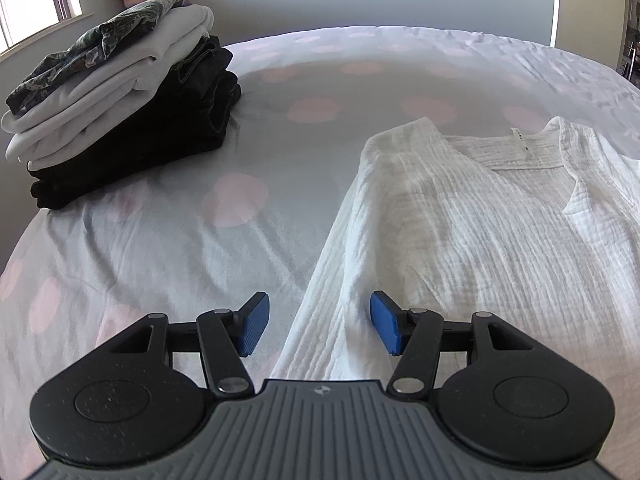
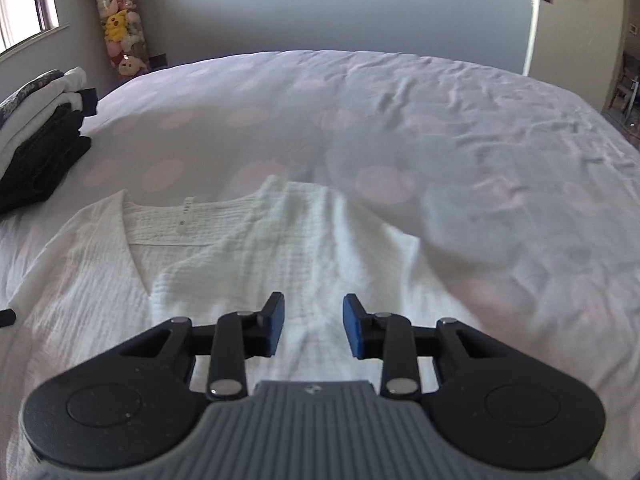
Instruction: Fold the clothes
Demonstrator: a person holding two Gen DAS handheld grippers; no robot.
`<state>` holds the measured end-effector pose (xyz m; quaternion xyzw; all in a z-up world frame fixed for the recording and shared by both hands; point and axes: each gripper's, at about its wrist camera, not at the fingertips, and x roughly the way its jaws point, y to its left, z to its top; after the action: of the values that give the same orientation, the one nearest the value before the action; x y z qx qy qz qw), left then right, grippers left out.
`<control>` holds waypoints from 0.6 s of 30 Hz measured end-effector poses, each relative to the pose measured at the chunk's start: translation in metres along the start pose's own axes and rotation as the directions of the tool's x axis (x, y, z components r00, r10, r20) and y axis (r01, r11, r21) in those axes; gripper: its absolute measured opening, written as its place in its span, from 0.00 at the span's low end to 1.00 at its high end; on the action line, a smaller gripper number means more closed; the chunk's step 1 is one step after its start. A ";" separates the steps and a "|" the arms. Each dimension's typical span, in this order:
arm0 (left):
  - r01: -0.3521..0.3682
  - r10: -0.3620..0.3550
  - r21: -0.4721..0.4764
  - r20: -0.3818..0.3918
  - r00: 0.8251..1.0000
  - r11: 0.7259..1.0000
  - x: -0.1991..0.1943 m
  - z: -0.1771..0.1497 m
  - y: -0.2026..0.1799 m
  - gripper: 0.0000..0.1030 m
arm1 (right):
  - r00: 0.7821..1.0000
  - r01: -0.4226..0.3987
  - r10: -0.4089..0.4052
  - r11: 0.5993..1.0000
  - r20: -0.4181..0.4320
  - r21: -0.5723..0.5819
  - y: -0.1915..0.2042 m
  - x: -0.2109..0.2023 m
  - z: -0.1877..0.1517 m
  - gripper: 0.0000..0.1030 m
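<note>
A white crinkled V-neck top point(image 1: 480, 220) lies flat on the bed, collar away from me; it also shows in the right wrist view point(image 2: 248, 264). My left gripper point(image 1: 320, 326) is open and empty, low over the top's left sleeve edge, which runs between its blue pads point(image 1: 254, 330). My right gripper point(image 2: 314, 326) is open and empty, just above the top's right shoulder and sleeve area, where the cloth is folded over. Neither gripper holds cloth.
A stack of folded clothes point(image 1: 120, 112), black, white and patterned, sits on the bed at the far left, also in the right wrist view point(image 2: 40, 136). The bed sheet point(image 2: 460, 152) is pale with pink dots. A door point(image 2: 576, 16) stands far right.
</note>
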<state>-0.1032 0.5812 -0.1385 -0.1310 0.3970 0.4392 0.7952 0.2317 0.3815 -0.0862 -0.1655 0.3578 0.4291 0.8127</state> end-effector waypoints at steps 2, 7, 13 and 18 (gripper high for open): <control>0.002 -0.002 0.005 0.003 1.000 1.000 -0.001 0.000 -0.001 0.64 | 0.998 0.064 -0.063 0.997 -0.008 0.049 -0.035 -0.022 -0.013 0.35; 0.004 -0.005 0.019 0.018 1.000 1.000 -0.012 0.005 -0.009 0.64 | 0.985 0.170 -0.161 0.965 -0.061 0.202 -0.105 -0.072 -0.065 0.35; 0.012 -0.014 0.066 0.038 0.999 0.998 -0.026 0.007 -0.025 0.64 | 0.984 0.153 -0.122 0.948 -0.126 0.279 -0.113 -0.120 -0.137 0.37; 0.018 -0.024 0.111 0.053 0.998 0.994 -0.038 0.007 -0.039 0.64 | 0.972 0.042 0.002 0.982 -0.233 0.183 -0.072 -0.120 -0.163 0.51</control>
<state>-0.0795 0.5401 -0.1109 -0.0791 0.3977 0.4117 0.8161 0.1735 0.1765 -0.1139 -0.1415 0.4874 0.3629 0.7815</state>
